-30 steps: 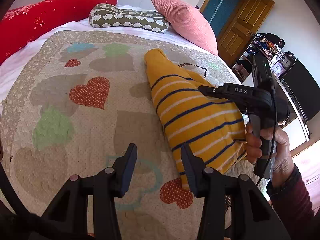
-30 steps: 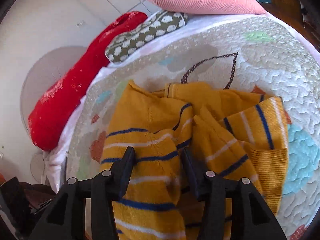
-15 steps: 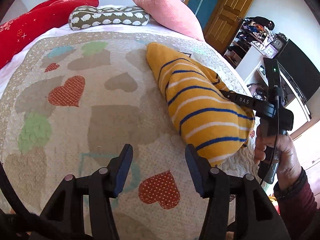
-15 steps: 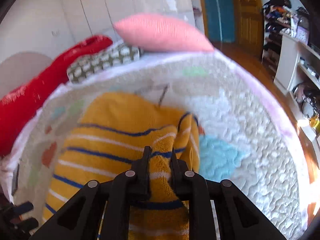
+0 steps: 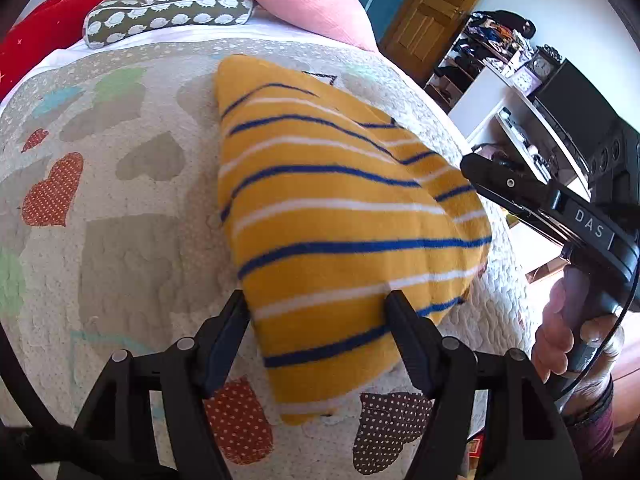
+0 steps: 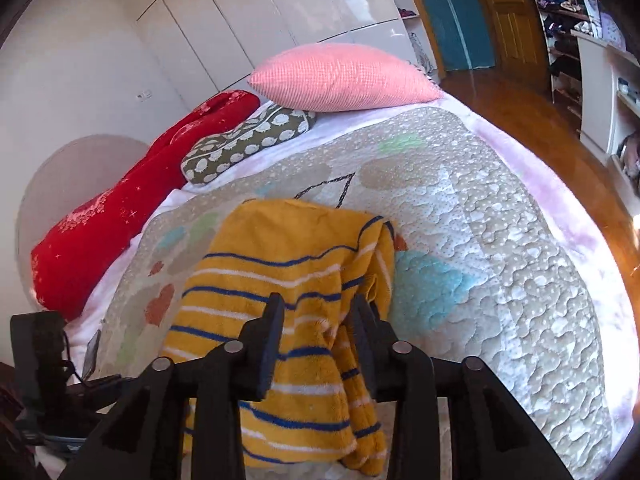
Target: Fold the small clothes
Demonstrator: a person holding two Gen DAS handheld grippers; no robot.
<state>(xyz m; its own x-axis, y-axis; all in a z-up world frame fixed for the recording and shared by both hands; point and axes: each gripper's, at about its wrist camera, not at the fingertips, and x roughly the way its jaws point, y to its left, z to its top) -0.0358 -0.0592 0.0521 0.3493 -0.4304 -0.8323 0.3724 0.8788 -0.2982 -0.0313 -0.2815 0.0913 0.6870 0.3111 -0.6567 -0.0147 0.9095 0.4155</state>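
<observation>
Quilt under striped top, long axis toward upper left of frame. Left gripper wide, straddling near end; right gripper part-open above folded edge.

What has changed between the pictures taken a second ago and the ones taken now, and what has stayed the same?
The right gripper, open a second ago, shut on the yellow striped garment half a second ago and has now opened and let it go. The left gripper stayed open throughout and moved in toward the garment's near end, its fingers now either side of it. The pillows and quilt stayed put.
</observation>
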